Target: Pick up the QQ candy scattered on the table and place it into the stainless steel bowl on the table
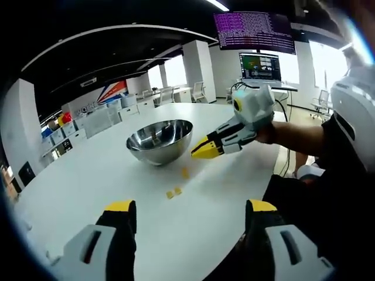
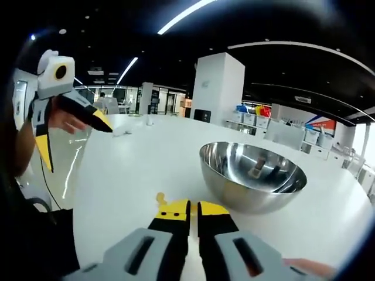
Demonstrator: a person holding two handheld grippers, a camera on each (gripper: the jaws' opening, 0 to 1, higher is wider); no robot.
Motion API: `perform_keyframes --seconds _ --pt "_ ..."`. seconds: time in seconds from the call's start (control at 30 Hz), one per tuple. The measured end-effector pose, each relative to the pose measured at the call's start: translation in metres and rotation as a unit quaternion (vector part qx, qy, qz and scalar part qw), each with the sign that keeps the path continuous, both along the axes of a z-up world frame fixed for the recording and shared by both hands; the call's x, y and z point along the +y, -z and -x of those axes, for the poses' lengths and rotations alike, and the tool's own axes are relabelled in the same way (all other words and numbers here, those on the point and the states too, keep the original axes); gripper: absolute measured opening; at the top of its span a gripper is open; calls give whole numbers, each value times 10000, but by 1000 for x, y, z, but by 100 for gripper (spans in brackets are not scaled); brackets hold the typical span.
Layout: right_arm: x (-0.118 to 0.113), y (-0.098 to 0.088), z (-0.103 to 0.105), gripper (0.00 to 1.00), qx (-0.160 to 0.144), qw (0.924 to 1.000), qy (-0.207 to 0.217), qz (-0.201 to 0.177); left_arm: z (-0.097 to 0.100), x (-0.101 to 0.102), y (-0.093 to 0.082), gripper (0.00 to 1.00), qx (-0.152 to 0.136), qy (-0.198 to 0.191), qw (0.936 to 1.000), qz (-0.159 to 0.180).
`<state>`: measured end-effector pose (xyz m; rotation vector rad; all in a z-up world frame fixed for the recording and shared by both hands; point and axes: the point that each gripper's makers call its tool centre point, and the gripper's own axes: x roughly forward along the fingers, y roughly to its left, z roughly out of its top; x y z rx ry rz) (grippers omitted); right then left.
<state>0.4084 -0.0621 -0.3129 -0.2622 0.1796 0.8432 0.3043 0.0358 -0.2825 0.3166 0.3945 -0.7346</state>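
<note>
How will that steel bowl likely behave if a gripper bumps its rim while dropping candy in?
The stainless steel bowl sits on a rounded bottom, so it would probably rock or tip rather than stay put. Its polished wall on the smooth white table suggests it may also slide. It looks thin-walled, so likely light. The right gripper is already close beside it.

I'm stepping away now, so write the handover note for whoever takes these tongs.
Left tongs: open, held above the table, holding nothing.
Right tongs: jaws nearly together just short of the bowl; whether they pinch a candy, I cannot tell.
Stainless steel bowl: upright on the white table; candy inside cannot be confirmed.
QQ candy: yellow pieces lie loose on the table in front of the bowl, another closer to it.
Left to do: gather those pieces into the bowl.
</note>
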Motion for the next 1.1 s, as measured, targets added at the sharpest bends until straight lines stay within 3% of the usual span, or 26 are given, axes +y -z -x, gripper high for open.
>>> perform_keyframes --seconds 0.2,0.47,0.8,1.1 --pt "-3 -8 5 3 -67 10000 -2 12 -3 2 0 76 -53 -50 9999 -96" --pt "-3 -32 12 3 -227 9996 7 -152 -6 3 -7 76 -112 -49 9998 -136" --pt "-9 -79 15 3 -703 9970 4 -310 -5 1 -7 76 -106 -21 9998 -167" --pt "-22 -118 -6 3 -1058 9937 200 -296 -3 1 -6 75 -108 -5 9998 -176"
